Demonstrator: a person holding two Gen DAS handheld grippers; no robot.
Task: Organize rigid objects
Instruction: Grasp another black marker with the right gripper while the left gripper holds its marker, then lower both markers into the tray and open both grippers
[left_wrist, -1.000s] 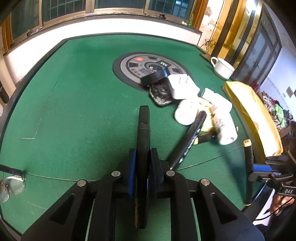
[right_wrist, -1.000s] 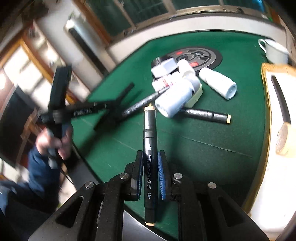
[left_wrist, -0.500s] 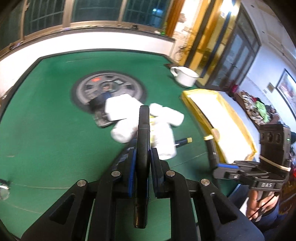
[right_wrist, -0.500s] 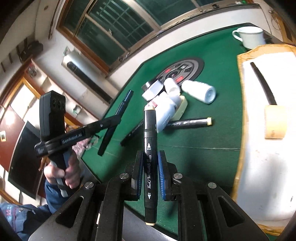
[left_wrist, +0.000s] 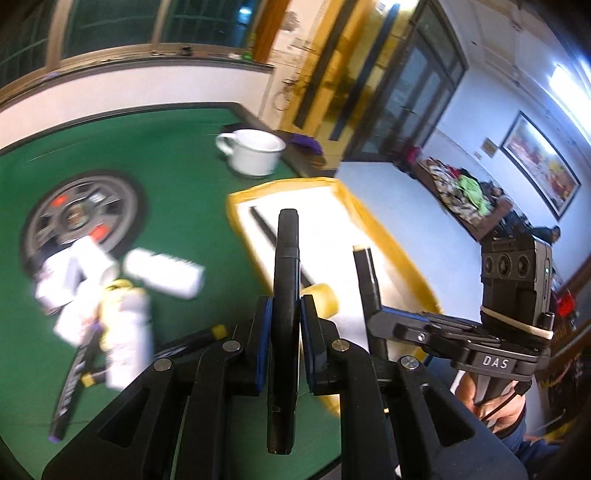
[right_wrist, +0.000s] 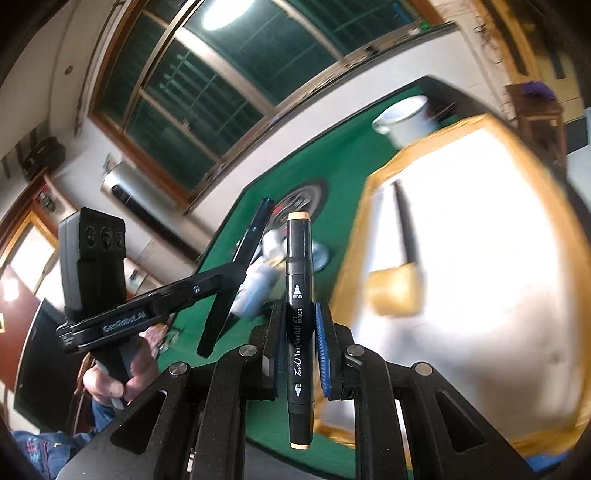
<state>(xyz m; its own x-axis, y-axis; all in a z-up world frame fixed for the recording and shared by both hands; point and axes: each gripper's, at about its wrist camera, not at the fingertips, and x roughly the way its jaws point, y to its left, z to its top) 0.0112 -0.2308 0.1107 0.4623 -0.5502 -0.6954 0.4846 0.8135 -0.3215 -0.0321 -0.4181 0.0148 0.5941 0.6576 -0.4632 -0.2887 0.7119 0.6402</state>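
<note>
Both loads are in the carry step toward the yellow-rimmed tray: the left gripper is clamped on a dark pen, the right gripper on a black marker. The tray lies at 1 o'clock of each. Next, I judge, each must lower over its white floor beside the brush and release.
</note>
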